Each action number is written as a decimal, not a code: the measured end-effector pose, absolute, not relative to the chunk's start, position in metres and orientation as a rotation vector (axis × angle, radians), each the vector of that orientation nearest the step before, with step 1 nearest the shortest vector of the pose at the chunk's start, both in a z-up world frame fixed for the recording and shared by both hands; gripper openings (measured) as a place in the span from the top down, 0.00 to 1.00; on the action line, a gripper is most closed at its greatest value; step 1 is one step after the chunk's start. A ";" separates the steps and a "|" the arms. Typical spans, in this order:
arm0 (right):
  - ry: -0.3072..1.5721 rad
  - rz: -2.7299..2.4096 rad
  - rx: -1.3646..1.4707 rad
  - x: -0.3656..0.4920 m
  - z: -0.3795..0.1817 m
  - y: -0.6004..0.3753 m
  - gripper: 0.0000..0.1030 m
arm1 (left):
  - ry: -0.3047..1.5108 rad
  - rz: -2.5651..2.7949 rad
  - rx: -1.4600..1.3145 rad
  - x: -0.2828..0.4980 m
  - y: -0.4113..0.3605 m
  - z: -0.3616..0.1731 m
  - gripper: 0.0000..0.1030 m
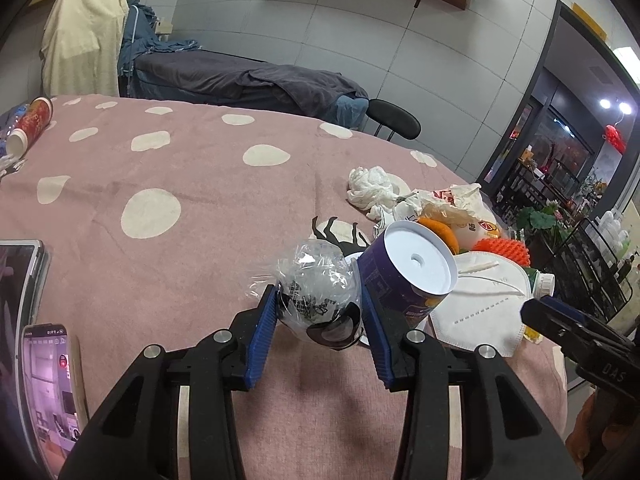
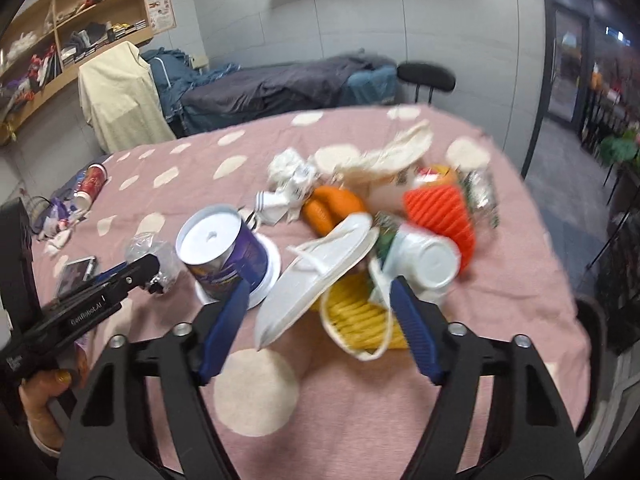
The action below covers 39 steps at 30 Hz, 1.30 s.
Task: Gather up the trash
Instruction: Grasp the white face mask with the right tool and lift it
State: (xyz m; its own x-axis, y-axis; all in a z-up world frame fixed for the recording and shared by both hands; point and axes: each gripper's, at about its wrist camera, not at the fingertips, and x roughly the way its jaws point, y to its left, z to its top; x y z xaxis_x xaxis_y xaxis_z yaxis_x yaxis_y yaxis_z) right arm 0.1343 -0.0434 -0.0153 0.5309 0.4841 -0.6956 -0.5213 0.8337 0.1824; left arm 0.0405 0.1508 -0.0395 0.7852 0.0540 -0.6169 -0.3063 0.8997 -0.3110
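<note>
The left tool (image 1: 318, 316) clamps a crumpled plastic wrapper (image 1: 316, 288), light and crackly, above the pink surface (image 1: 180, 184); the right tool (image 2: 320, 312) gapes around a soft white mask (image 2: 320, 272), best pinched at its folded edge

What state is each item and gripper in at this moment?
left gripper: shut on the crumpled clear plastic wrapper.
right gripper: open, around the white face mask.
purple tub: tipped on its side.
white cup: tipped on its side.
red can: lying on its side.
phone: screen lit.
</note>
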 end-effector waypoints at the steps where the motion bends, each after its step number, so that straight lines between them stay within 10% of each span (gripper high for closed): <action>1: 0.842 0.598 -0.031 0.138 -0.019 -0.043 0.37 | 0.644 0.198 -0.413 0.040 0.150 -0.040 0.60; 11: 0.999 0.610 0.069 0.169 -0.050 -0.027 0.83 | 0.645 0.179 -0.409 0.041 0.145 -0.041 0.60; 39: 0.687 0.649 0.137 0.103 0.037 -0.140 0.95 | 0.479 -0.054 -0.282 0.021 0.050 0.028 0.60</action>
State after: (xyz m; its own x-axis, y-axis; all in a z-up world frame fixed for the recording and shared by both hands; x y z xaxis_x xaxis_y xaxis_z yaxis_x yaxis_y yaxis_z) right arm 0.1033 -0.1396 0.0369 0.5862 0.5986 -0.5459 -0.5115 0.7960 0.3236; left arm 0.0215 0.0495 0.0281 0.8869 -0.1167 -0.4469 -0.0147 0.9599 -0.2799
